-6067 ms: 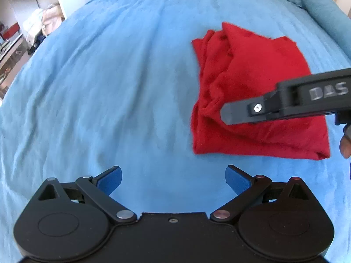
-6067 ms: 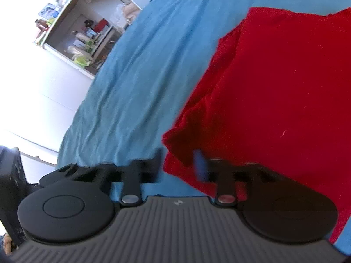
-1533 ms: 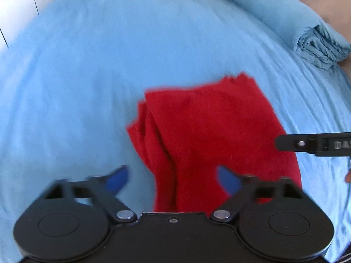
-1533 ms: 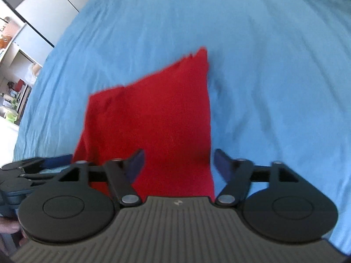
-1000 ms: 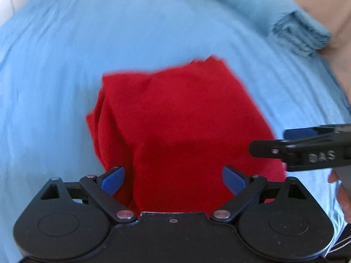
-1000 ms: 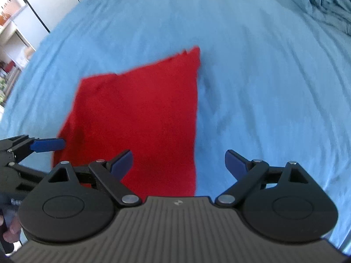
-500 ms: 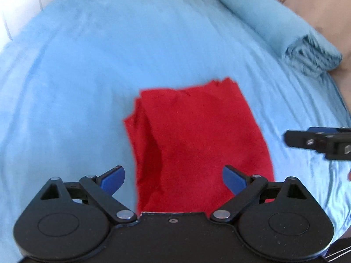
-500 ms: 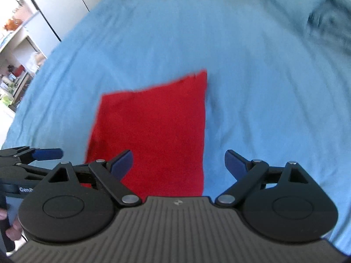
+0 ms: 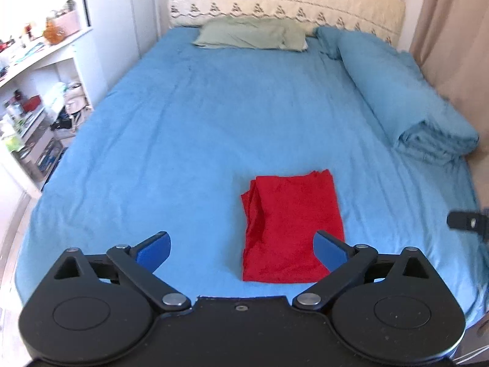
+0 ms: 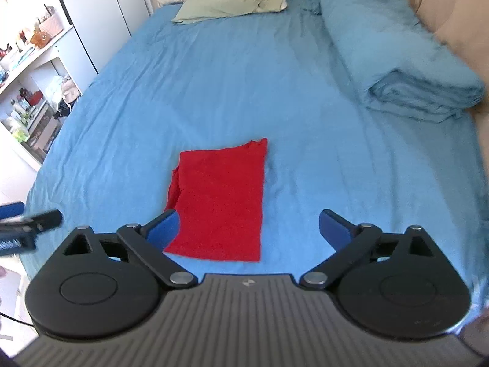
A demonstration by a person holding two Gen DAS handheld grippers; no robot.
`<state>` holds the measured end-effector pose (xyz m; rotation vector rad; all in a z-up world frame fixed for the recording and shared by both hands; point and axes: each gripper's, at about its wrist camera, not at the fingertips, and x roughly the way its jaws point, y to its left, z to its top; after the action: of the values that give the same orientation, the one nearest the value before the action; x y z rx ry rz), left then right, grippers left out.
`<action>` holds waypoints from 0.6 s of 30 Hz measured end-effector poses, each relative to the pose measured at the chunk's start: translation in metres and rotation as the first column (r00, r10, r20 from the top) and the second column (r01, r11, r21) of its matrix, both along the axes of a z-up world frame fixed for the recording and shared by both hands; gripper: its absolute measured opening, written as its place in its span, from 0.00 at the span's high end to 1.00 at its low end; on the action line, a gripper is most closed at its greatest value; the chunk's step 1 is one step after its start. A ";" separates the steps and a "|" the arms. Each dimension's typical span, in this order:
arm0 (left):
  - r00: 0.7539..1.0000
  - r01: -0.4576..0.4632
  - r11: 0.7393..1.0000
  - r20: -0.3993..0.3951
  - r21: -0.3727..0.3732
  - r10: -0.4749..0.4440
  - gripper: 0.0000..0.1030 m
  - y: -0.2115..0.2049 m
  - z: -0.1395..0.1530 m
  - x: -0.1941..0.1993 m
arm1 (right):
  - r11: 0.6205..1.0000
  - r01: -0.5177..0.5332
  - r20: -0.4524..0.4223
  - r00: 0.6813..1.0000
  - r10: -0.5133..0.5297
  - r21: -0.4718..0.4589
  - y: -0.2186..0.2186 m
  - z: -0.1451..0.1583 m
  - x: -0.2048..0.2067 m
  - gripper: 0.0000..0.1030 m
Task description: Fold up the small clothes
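- Red garment lies flat on the bed, near the foot edge and right of centre, folded to a neat upright rectangle. Layered edges show along its left side, where the stacked folds peek out a little.
- Left hand-held gripper: fingers spread wide, nothing between them, held above and short of the cloth. Its blue pads frame the near part of the garment without touching it.
- Right hand-held gripper: also wide apart and empty, held clear of the bed; the garment sits just left of its midline.
- Each tool shows at the edge of the other's view, so they flank the cloth, well apart from one another.
- Judgement: both tools are off the cloth and it lies compact, so folding of this piece looks finished or nearly so. Left-side layers are slightly uneven; a tidy-up nudge there may be the only thing left.
- Surroundings: green pillow at the head of the bed, rolled blue duvet along the right side, cluttered shelves to the left. No other small clothes in view.
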<state>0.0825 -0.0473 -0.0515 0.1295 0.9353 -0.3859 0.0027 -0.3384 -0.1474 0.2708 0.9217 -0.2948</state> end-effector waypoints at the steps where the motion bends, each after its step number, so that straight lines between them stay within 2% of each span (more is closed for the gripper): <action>1: 1.000 -0.008 1.000 -0.007 0.001 0.008 0.00 0.001 0.007 -0.004 | 1.000 0.003 -0.010 1.000 -0.003 -0.011 0.005 0.010 -0.008 0.00; 5: 0.998 -0.007 0.998 -0.057 0.055 0.010 0.00 0.003 0.024 -0.024 | 0.998 0.008 -0.057 0.998 -0.012 -0.064 0.023 0.038 -0.036 0.00; 8: 0.997 0.009 0.997 -0.071 0.080 -0.003 0.00 0.006 0.029 -0.046 | 0.998 0.015 -0.091 0.996 -0.021 -0.068 0.034 0.049 -0.053 0.00; 13: 0.996 0.015 0.994 -0.085 0.110 -0.006 0.00 0.014 0.034 -0.064 | 0.998 0.051 -0.153 0.987 -0.055 -0.029 0.046 0.055 -0.078 0.00; 18: 0.998 -0.004 0.995 -0.067 0.104 0.011 0.00 0.019 0.042 -0.066 | 0.998 0.050 -0.170 0.984 -0.056 -0.040 0.059 0.056 -0.086 0.00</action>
<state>0.0163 -0.0280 -0.0098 0.2090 1.0228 -0.3367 -0.0838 -0.2799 -0.0915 0.2396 1.0786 -0.3880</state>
